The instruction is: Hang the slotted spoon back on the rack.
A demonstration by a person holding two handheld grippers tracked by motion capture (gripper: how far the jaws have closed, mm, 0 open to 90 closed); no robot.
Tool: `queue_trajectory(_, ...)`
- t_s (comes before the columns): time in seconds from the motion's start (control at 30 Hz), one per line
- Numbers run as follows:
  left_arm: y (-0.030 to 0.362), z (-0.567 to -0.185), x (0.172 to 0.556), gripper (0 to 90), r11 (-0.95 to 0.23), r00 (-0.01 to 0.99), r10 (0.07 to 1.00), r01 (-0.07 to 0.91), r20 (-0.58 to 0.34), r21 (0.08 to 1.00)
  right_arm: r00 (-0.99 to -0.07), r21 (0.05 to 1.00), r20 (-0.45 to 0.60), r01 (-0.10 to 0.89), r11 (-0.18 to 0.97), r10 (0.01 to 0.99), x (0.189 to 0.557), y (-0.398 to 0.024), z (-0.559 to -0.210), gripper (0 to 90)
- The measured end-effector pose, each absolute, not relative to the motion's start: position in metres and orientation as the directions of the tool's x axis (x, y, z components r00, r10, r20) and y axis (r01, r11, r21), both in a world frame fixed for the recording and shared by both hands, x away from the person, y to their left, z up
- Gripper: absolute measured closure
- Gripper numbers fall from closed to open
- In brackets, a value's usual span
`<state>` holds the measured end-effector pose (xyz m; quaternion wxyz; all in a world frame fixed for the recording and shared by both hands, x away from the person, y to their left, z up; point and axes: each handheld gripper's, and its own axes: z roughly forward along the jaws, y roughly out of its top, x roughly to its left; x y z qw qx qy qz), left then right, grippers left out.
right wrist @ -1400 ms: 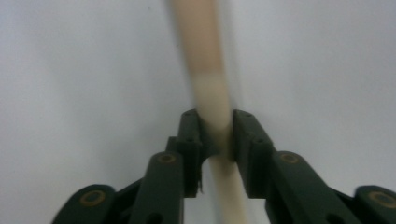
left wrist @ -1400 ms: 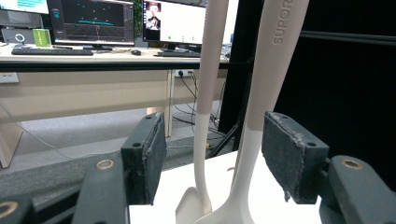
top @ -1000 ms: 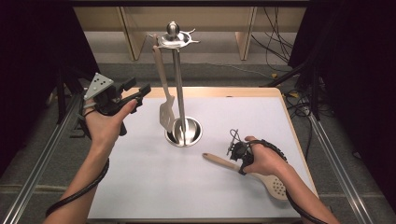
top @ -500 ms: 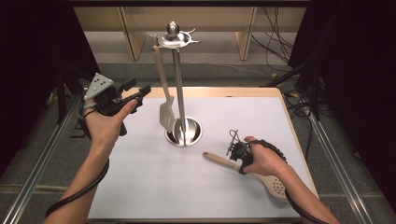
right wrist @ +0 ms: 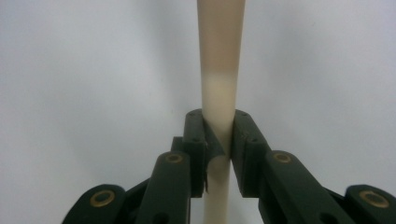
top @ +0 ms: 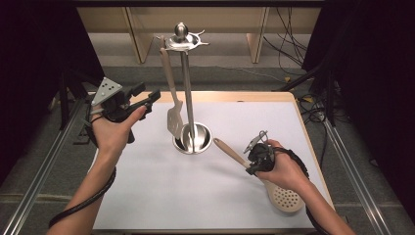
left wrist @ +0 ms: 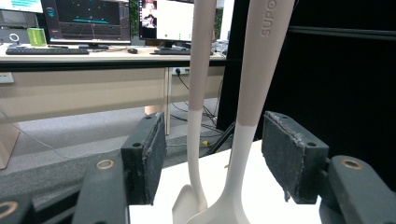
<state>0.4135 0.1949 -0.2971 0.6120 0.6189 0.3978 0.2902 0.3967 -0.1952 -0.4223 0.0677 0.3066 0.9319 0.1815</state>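
A steel utensil stand (top: 187,93) rises from a round base (top: 195,141) on the white table. A beige spatula (top: 174,116) hangs from its top. My right gripper (top: 255,157) is shut on the handle of a beige slotted spoon (top: 287,199), whose head lies near the table's front right. In the right gripper view the jaws (right wrist: 218,136) pinch the spoon's handle (right wrist: 220,56). My left gripper (top: 150,98) is held up left of the stand, open and apart from it. In the left gripper view two hanging handles (left wrist: 201,70) (left wrist: 262,70) show beyond the open jaws (left wrist: 219,158).
The white mat (top: 147,196) covers a wooden table with its edge (top: 303,117) showing at the right. Cables (top: 318,103) lie on the floor past the right side. Metal rails (top: 44,171) run along both sides. Desks and monitors (left wrist: 88,18) stand far behind.
My right hand has risen slightly, lifting the spoon's handle end up and toward the stand while the head stays low. The left hand has stayed put.
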Motion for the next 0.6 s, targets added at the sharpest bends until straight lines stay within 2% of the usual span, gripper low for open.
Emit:
queue_trajectory(0.33,0.191,-0.298,0.413,39.6,0.053,0.527,0.842,0.139,-0.12,0.989,-0.714,0.556,0.012,0.586,0.589,0.7,0.389,-0.208,-0.411,78.4)
queue_trajectory(0.47,0.187,-0.299,0.411,39.9,0.048,0.537,0.836,0.139,-0.116,0.989,-0.696,0.634,0.012,0.56,0.532,0.718,0.387,-0.214,-0.406,78.4)
queue_trajectory(0.6,0.183,-0.298,0.409,40.3,0.041,0.549,0.828,0.137,-0.11,0.99,-0.68,0.67,0.017,0.552,0.497,0.733,0.385,-0.218,-0.398,78.4)
